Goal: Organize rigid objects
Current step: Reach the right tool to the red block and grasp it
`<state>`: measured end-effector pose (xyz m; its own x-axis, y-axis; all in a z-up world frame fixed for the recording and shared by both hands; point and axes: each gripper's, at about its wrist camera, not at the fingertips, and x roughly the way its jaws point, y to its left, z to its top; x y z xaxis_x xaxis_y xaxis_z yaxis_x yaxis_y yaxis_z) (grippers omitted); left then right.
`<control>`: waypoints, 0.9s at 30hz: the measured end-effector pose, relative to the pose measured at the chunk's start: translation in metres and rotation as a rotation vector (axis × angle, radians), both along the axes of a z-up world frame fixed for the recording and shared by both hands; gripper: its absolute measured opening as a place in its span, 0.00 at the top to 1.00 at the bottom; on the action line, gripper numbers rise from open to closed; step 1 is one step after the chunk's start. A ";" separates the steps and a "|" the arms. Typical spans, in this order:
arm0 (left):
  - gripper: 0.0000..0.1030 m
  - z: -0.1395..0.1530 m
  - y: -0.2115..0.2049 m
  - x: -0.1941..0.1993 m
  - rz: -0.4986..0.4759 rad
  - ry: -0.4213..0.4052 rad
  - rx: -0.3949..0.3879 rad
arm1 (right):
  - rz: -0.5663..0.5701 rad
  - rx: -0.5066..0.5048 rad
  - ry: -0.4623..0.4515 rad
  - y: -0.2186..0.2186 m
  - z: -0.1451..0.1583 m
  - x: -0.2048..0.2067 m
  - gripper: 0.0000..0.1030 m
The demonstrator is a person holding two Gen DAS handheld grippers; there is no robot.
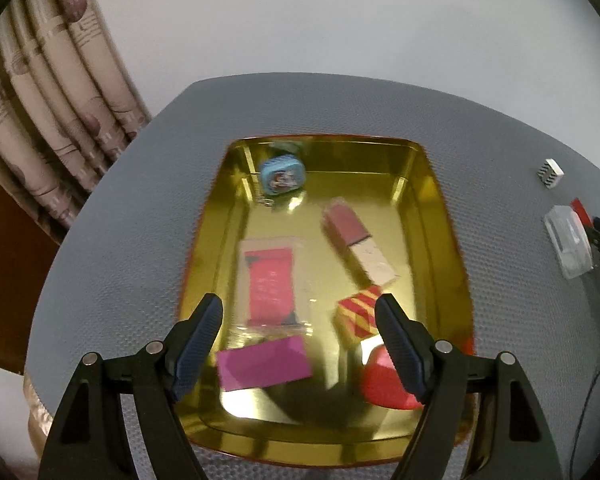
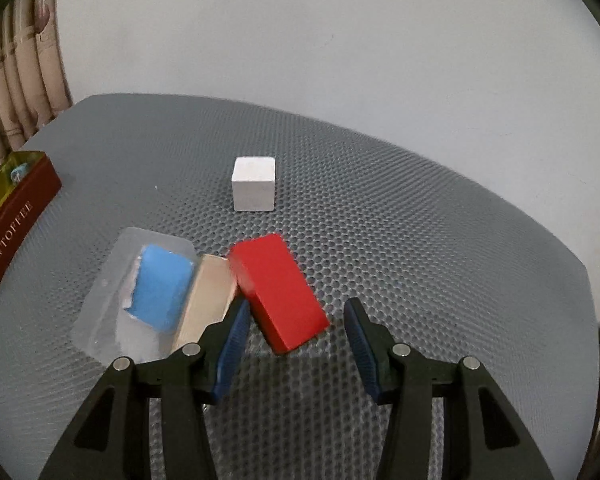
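In the left wrist view a gold tin tray (image 1: pixel 440 216) holds a small blue tin (image 1: pixel 282 174), a red-and-white box (image 1: pixel 358 246), a red packet in clear wrap (image 1: pixel 270 286), a magenta card (image 1: pixel 264 364), a red-and-yellow striped cube (image 1: pixel 358 314) and a red round piece (image 1: pixel 384 380). My left gripper (image 1: pixel 300 336) is open and empty above the tray's near end. In the right wrist view my right gripper (image 2: pixel 296 334) is open, its jaws on either side of the near end of a red block (image 2: pixel 278 290). A beige block (image 2: pixel 208 296) lies under the block's left edge.
A clear box with a blue piece (image 2: pixel 160 288) lies left of the red block. A white cube (image 2: pixel 254 188) stands farther back. The tin's dark red wall (image 2: pixel 12 232) is at the far left. The grey mat (image 2: pixel 420 260) covers the table. A curtain (image 1: pixel 52 112) hangs at left.
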<state>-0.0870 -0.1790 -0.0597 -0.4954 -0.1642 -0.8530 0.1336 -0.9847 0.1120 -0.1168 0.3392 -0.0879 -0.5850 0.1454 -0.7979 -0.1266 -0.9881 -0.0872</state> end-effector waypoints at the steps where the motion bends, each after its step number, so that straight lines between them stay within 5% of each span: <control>1: 0.27 0.000 0.005 -0.001 -0.004 -0.003 0.003 | -0.002 -0.009 0.004 0.002 -0.002 -0.002 0.52; 9: 0.26 0.001 0.069 -0.016 -0.114 -0.031 -0.003 | -0.046 -0.126 0.059 0.011 -0.006 -0.001 0.67; 27: 0.24 -0.010 0.224 -0.078 -0.191 -0.145 0.211 | -0.291 -0.079 0.070 0.008 -0.005 0.081 0.70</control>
<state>-0.1653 0.0449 -0.0696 -0.3707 0.1085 -0.9224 -0.0584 -0.9939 -0.0935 -0.0361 0.3472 -0.0925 -0.5817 0.2542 -0.7726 -0.4085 -0.9127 0.0072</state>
